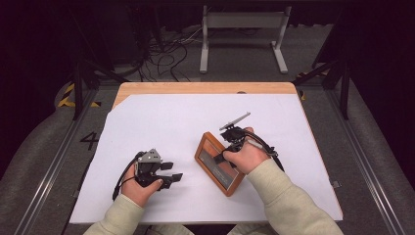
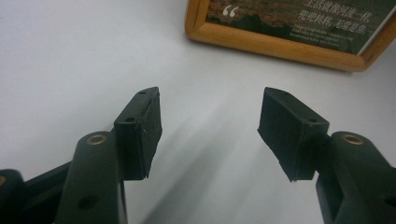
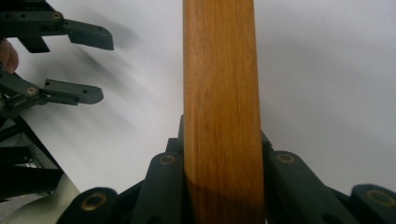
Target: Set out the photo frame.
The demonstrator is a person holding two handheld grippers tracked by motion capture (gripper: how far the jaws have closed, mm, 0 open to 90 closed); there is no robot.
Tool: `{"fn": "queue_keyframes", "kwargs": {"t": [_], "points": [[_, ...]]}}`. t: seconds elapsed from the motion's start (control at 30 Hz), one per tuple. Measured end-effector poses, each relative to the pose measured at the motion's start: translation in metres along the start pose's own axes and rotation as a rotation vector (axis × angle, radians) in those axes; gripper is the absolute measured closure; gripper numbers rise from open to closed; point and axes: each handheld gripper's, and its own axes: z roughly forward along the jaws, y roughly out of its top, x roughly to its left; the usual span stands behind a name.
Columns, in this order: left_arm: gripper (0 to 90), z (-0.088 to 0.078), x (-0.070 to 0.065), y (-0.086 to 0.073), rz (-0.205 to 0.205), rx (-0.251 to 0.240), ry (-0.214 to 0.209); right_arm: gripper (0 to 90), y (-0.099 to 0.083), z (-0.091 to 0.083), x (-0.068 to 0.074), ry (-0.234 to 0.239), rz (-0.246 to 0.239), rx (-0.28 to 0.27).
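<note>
Table [image 1: 205, 88]: wood top, mostly covered by a white sheet [image 1: 166, 127] that runs to the near edge.

Wooden picture frame [image 1: 219, 163] lies near-right of centre on the sheet, turned at an angle, one corner pointing to the near edge. Dark picture w/ pale lettering inside; in the left gripper view the frame [image 2: 280, 44] shows at the far end of the sheet, well apart from those jaws.

Right gripper [image 1: 230, 147] sits over the frame's right side, hand on top of it. In the right gripper view the frame's wood edge [image 3: 219, 107] runs straight up btwn the two jaws, both pressed against it — clamped on the frame.

Left gripper [image 1: 169, 172] rests on the sheet near-left, jaws pointing right twd the frame, just short of it. Jaws spread apart, nothing btwn them but bare sheet — released. Its fingers [image 3: 70, 93] also show at upper left in the right gripper view.
</note>
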Motion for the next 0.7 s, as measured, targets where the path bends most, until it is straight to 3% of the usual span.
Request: {"fn": "queue_keyframes", "kwargs": {"t": [0.13,0.37,0.4,0.47,0.5,0.57,0.63,0.7], "points": [[39.4,-0.001,0.001,0.000,-0.003,0.002,-0.002,75.4,0.001,-0.009,-0.004,0.010,0.006,-0.016],[38.5,-0.005,0.001,-0.002,-0.007,-0.007,0.000,75.4,0.010,-0.029,-0.002,0.012,-0.073,-0.027],[38.2,-0.005,0.001,-0.002,-0.008,-0.014,0.000,75.4,0.012,-0.031,-0.001,0.013,-0.091,-0.020],[37.1,-0.009,0.001,-0.003,-0.009,-0.023,0.007,75.3,0.019,-0.038,0.002,0.018,-0.176,0.006],[37.0,-0.009,0.001,-0.003,-0.009,-0.023,0.007,75.3,0.019,-0.038,0.002,0.018,-0.176,0.006],[36.9,-0.011,0.002,-0.006,-0.018,-0.022,0.015,75.4,0.024,-0.041,0.004,0.018,-0.233,0.025],[36.8,-0.013,0.003,-0.008,-0.017,-0.021,0.022,75.4,0.033,-0.045,0.007,0.025,-0.334,0.057],[36.8,-0.015,0.004,-0.010,-0.023,-0.023,0.031,75.4,0.036,-0.046,0.007,0.024,-0.356,0.064]]}}
